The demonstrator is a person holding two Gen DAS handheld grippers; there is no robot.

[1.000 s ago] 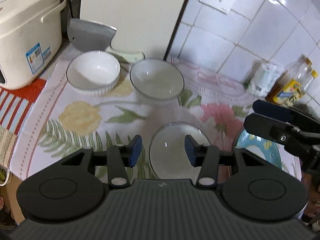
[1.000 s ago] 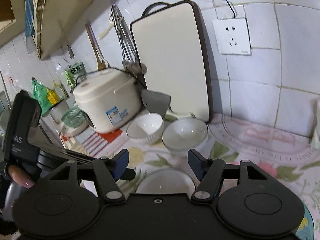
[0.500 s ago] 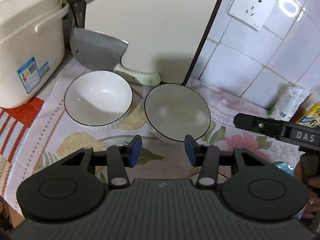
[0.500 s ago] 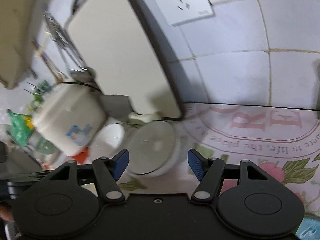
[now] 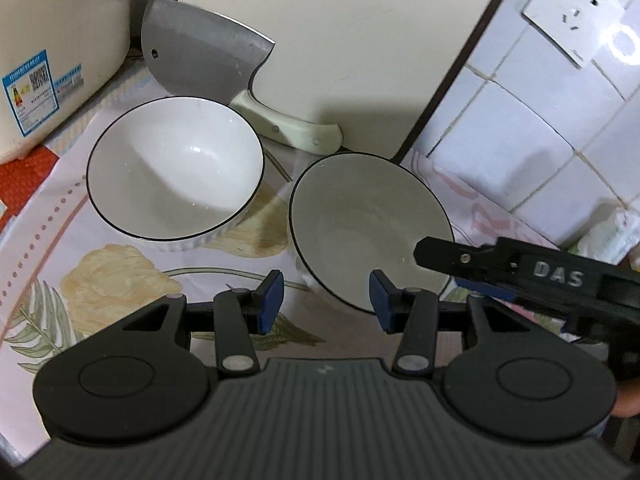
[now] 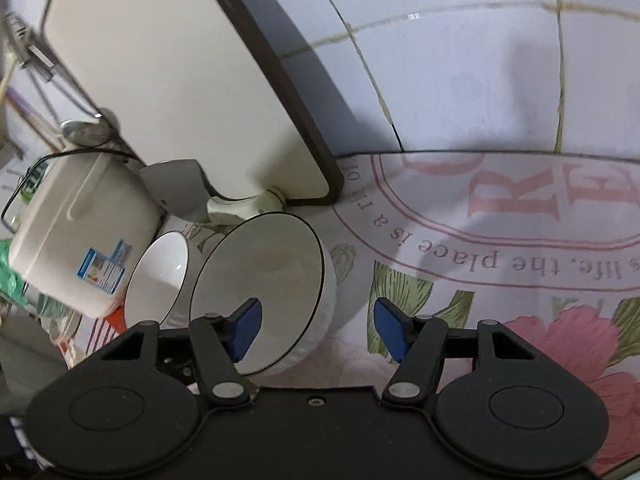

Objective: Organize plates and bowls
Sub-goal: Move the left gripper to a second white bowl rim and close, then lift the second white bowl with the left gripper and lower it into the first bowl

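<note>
A floral tablecloth [image 5: 120, 276] covers the counter below a white tiled wall [image 6: 460, 80]. Far left stands a cream rice cooker [image 5: 52, 52], cut off by the frame; a cleaver [image 5: 208, 60] leans against an upright cutting board [image 5: 340, 40]. The left bowl [image 5: 176, 168] sits just beside the right bowl [image 5: 368, 224]. The left gripper [image 5: 326, 304] hangs unclenched near the right bowl's near rim, grasping nothing. The right gripper [image 6: 316, 328], its jaws just closing, straddles that bowl's right wall; whether the pads touch is unclear. A socket [image 5: 576, 20] is partly cut off.
</note>
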